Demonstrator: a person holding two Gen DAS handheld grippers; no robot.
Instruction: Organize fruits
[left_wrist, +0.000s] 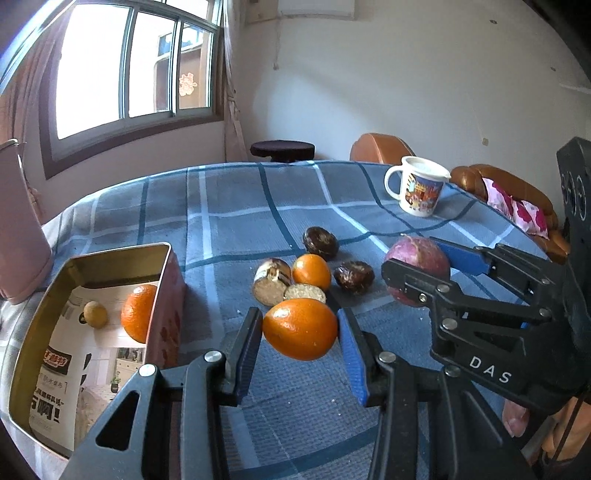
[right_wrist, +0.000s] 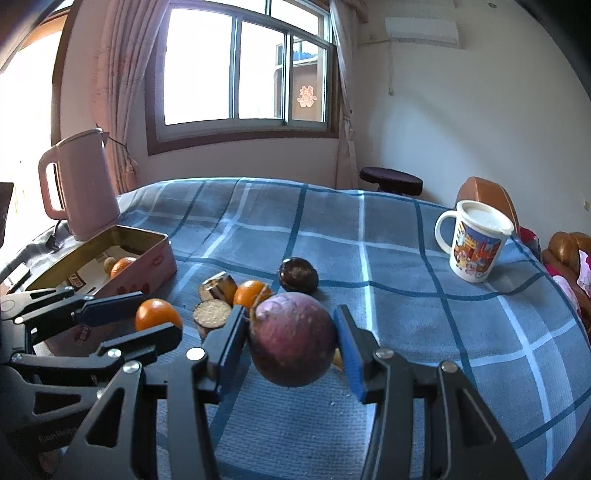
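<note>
Fruits: your left gripper (left_wrist: 300, 328) pinches an orange (left_wrist: 301, 329) off the cloth, tin (left_wrist: 168, 295) at 9 o'clock for the drop. Right gripper (right_wrist: 291, 339) clamps the purple fruit (right_wrist: 291, 338), raised. Remaining pile (left_wrist: 306, 273) sits at 12.

L gripper (left_wrist: 300, 334) grips orange (left_wrist: 301, 328) (tin (left_wrist: 162, 291) nearby).

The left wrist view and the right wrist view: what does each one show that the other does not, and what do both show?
Only the left wrist view shows the second dark fruit. Only the right wrist view shows the whole pink kettle, with its handle and lid. Both show the left gripper shut on an orange, the right gripper shut on a purple fruit, the tin box and the mug.
</note>
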